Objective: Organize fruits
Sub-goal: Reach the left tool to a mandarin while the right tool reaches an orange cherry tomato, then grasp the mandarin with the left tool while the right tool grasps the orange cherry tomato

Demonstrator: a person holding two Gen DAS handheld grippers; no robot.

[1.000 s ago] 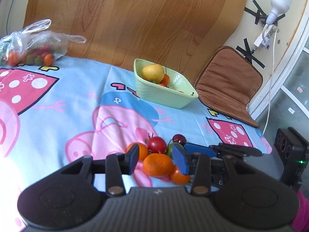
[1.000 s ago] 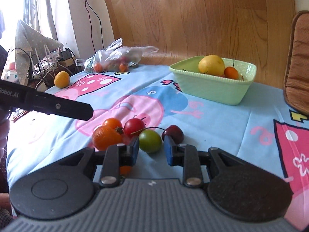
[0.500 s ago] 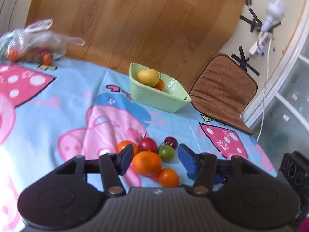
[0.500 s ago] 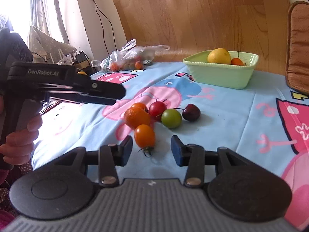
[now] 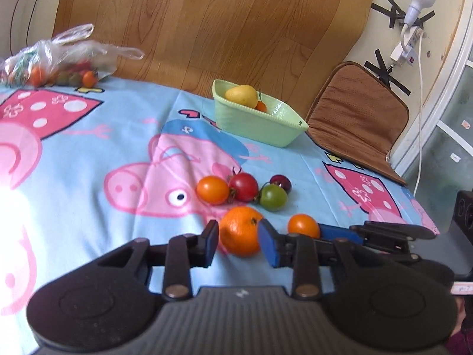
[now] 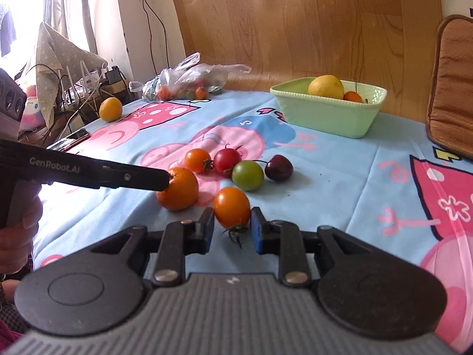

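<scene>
My left gripper (image 5: pixel 238 233) has its jaws closing, and both blue pads touch the sides of an orange mandarin (image 5: pixel 240 224) lying on the cartoon-print cloth. My right gripper (image 6: pixel 232 224) is closing too, its pads against a small orange tomato (image 6: pixel 232 205) with its stalk toward me. The two fruits lie side by side, so the grippers almost meet. Behind them sit another orange tomato (image 5: pixel 212 189), a red tomato (image 5: pixel 244 187), a green tomato (image 5: pixel 273 196) and a dark cherry (image 5: pixel 280 181). Farther back, a pale green bowl (image 5: pixel 254 124) holds a lemon (image 5: pixel 241 96) and a small orange fruit.
A plastic bag of small fruits (image 5: pixel 59 65) lies at the far left by the wooden board. A brown cushion (image 5: pixel 354 118) leans at the right. One loose yellow-orange fruit (image 6: pixel 111 109) and a phone (image 6: pixel 69 140) sit near the cloth's left edge, with cables beyond.
Both grippers spread wide half a second ago and have since closed. The left came down onto the mandarin; the right shut around the orange tomato.
</scene>
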